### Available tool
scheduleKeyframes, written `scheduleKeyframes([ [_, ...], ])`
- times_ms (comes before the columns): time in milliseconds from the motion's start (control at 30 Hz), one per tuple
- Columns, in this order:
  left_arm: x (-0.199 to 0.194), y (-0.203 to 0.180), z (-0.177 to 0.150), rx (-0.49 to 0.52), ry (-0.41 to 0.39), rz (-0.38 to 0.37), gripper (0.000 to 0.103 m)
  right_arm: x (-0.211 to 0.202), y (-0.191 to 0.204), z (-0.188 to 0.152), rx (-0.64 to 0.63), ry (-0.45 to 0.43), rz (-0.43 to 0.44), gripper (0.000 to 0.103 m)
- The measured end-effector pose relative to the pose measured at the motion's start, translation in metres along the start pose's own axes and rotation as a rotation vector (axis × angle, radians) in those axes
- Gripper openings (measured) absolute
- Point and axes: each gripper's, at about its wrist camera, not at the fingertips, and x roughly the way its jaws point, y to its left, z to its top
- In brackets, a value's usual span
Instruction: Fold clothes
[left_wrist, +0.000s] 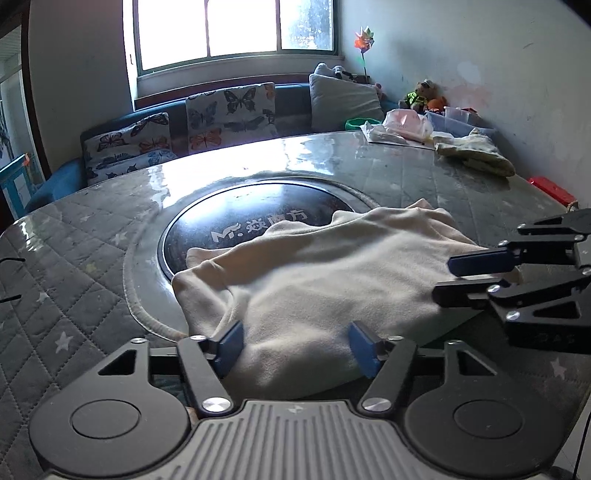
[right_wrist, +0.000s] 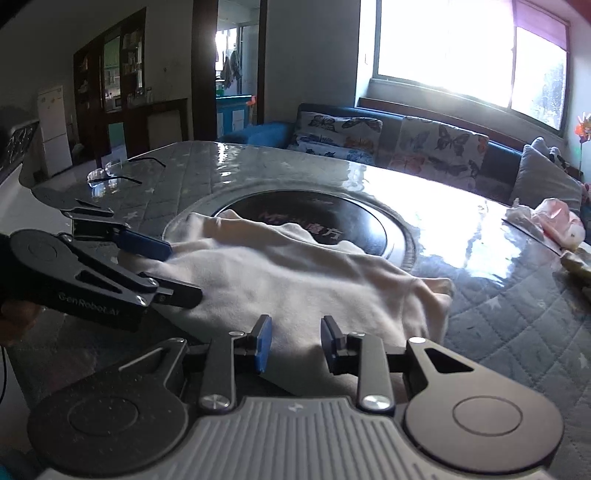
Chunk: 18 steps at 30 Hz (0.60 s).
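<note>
Soft matt cloth garment (left_wrist: 325, 273) — glossy tabletop (left_wrist: 258, 162)

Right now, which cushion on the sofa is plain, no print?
The grey cushion at the sofa's window-corner end, by the pinwheel. The two cushions beside it carry butterfly prints.

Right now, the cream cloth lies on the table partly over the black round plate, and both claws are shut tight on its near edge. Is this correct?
Not quite. The cloth does lie partly over the black plate, but both claws are open. The left wrist view shows the left claw spread; the right wrist view shows the right claw likewise.
</note>
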Motion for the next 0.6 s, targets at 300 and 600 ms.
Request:
scheduleKeyframes([
  [300,-0.008,0.0,0.006,-0.037,0.012,0.013,0.085,-0.003,-0.001,0.001,0.017,-0.007,-0.009,0.041],
  [600,-0.018,0.015,0.002,-0.121,0.056,0.086,0.102,0.009,0.005,-0.004,0.034,0.009,0.002,0.053],
])
